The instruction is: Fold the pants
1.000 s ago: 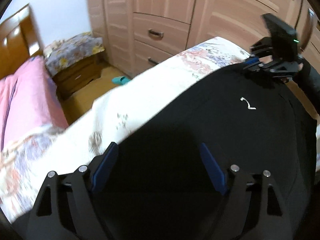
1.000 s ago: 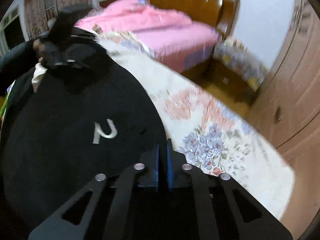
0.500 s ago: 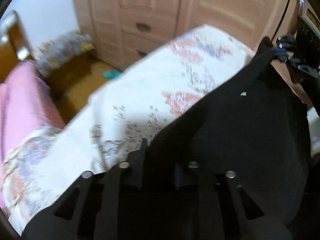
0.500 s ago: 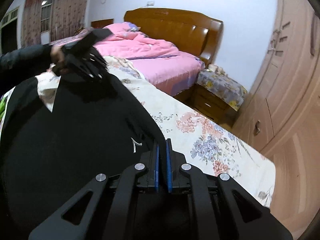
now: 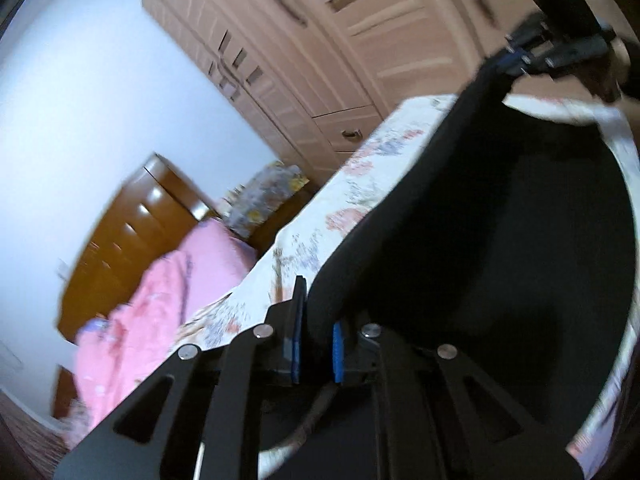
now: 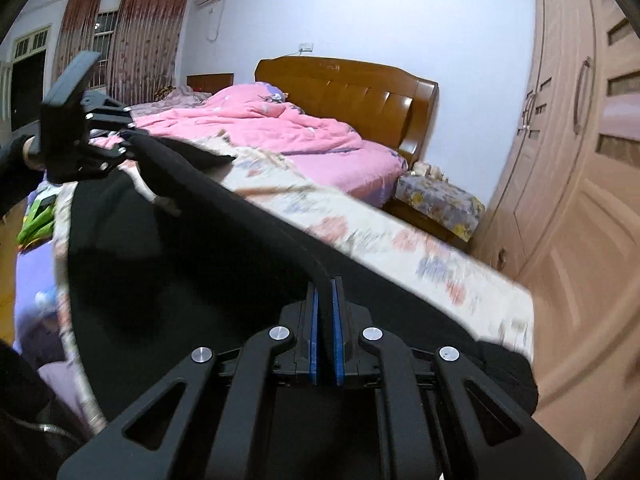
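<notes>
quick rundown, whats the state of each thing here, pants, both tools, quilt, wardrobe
pants: black, lifted off the bed along one edge, stretched between both tools
left tool: shut on pants edge, jaws have just been closing
right tool: shut on pants edge
quilt: pink, rumpled
wardrobe: doors and drawers closed

Each camera sat just behind its own gripper, looking forward and slightly down along the fingers. The left wrist view, rolled to one side, faced the wardrobe [image 5: 360, 40] across the floral bedspread [image 5: 360, 184]; the right wrist view faced the headboard [image 6: 360, 92] and window. Both shared the black pants [image 5: 500, 240], close up, and each caught the opposite gripper far off
</notes>
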